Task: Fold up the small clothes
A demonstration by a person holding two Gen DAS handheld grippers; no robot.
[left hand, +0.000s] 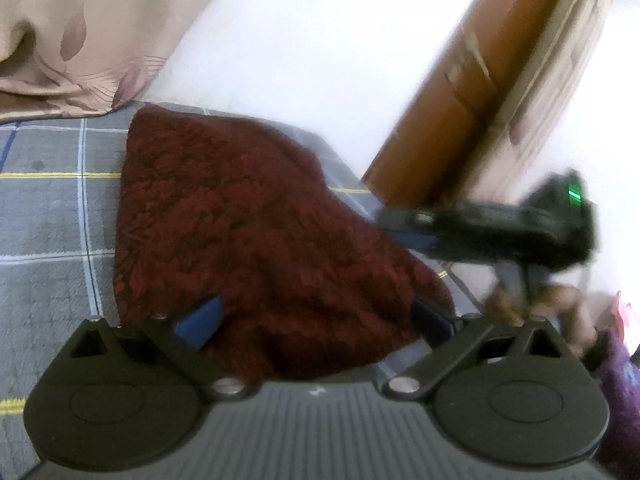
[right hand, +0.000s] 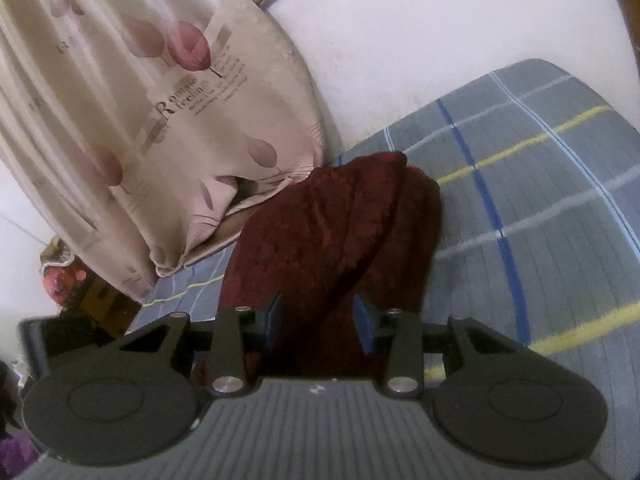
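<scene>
Lying on plaid bedsheet [left hand: 48,216], dark red garment [left hand: 248,232], left gripper [left hand: 316,320] spread wide over its near edge, right gripper [right hand: 320,320] parted.

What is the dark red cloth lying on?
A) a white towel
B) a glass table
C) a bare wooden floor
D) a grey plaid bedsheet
D: the red cloth lies on the grey bedsheet, which has blue, white and yellow lines.
</scene>
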